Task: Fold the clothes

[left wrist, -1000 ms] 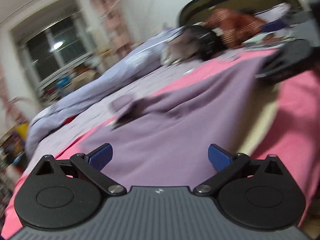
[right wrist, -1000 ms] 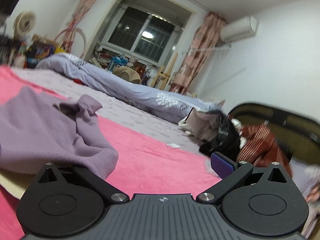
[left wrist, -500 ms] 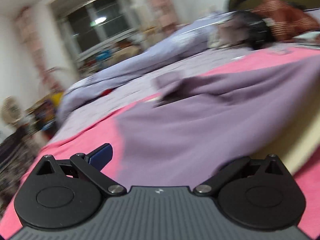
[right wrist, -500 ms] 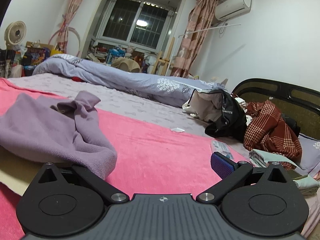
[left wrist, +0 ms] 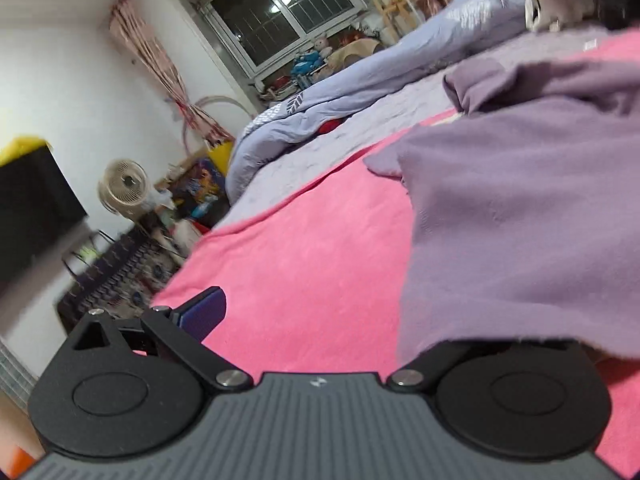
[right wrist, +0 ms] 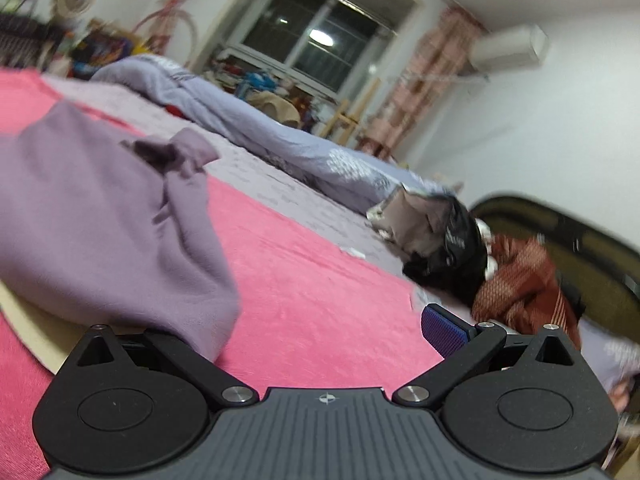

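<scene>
The purple garment (left wrist: 520, 208) lies rumpled on the pink blanket (left wrist: 304, 248) that covers the bed, with a pale flat board (right wrist: 24, 328) showing under its near edge in the right wrist view. Both tongs stand wide apart and clasp nothing: the left tongs (left wrist: 316, 320) have one blue pad bare over the blanket while the other finger is buried under the garment's near corner, and the right tongs (right wrist: 320, 332) mirror this, one blue pad clear and the other finger hidden beneath a hanging fold. The risk, as a judgement, is that either pair closes on too little or too much — a single thin edge that slips out when lifted, or several bunched layers, perhaps with the blanket pinched in too, which would drag the bedding and twist the fold. The loose cloth draped over the fingers could also snag on the linkage. Both views are tilted and partly blurred, so aim is uncertain. Seen from the blanket's near edge, the garment's long axis appears to run along that edge from one pair of tongs to the other, and a knotted, bunched end (right wrist: 176, 154) points away toward the lilac duvet (right wrist: 256, 128) beyond — whether that is a sleeve or a collar cannot be told.
</scene>
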A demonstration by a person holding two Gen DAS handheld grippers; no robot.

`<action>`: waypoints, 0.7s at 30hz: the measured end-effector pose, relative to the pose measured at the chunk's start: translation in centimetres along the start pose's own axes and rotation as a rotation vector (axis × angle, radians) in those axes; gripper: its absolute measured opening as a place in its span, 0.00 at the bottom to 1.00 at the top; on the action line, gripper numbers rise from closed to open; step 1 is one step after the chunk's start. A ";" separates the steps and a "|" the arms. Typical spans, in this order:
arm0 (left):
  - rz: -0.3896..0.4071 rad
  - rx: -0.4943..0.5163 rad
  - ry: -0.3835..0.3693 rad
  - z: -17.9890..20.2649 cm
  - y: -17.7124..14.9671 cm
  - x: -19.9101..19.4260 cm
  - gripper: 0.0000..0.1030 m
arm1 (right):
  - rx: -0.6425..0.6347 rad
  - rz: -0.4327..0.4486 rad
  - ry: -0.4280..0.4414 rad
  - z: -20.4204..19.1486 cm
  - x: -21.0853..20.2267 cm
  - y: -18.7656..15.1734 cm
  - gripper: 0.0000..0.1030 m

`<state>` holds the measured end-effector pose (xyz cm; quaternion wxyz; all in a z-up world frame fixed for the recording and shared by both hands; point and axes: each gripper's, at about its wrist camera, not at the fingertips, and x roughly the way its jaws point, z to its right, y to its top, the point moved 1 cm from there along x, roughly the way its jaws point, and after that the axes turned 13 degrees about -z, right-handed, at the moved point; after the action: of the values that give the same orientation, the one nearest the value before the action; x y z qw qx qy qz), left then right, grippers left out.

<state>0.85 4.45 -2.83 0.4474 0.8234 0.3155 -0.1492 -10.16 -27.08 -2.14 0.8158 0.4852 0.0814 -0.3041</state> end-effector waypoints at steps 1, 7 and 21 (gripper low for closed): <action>0.009 0.016 0.013 0.5 0.2 0.0 1.00 | -0.042 0.019 -0.003 -0.7 0.0 -0.1 1.00; -0.061 -0.176 -0.077 -3.2 0.9 1.0 1.00 | -0.186 0.066 -0.171 -0.6 0.4 -1.4 1.00; -0.007 -0.131 -0.140 -3.8 -1.1 -3.1 1.00 | -0.129 0.009 0.187 5.2 -4.0 -3.4 1.00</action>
<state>-2.31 6.89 0.23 0.5208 0.7788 0.2954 -0.1871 -16.20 -30.97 -0.26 0.8354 0.4583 0.1746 -0.2481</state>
